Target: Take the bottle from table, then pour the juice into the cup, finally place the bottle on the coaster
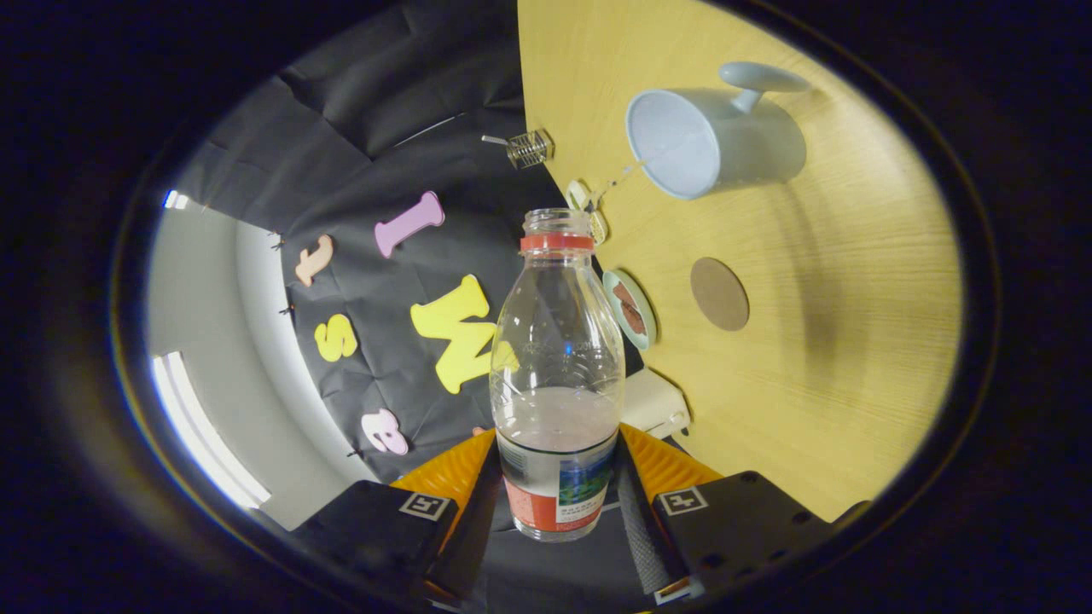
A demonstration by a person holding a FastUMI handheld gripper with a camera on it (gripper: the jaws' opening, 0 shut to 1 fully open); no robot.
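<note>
Gripped between both fingers of the hand-held gripper (559,503), the open bottle (558,375) is tipped sideways, mouth aimed toward the pale blue cup (712,141); a thin stream seems to reach it, so I'd say pouring's on. Next up: tilt back, then head to the round coaster (719,293). Yellow wood-grain bench (853,341), black cloth wall behind.
</note>
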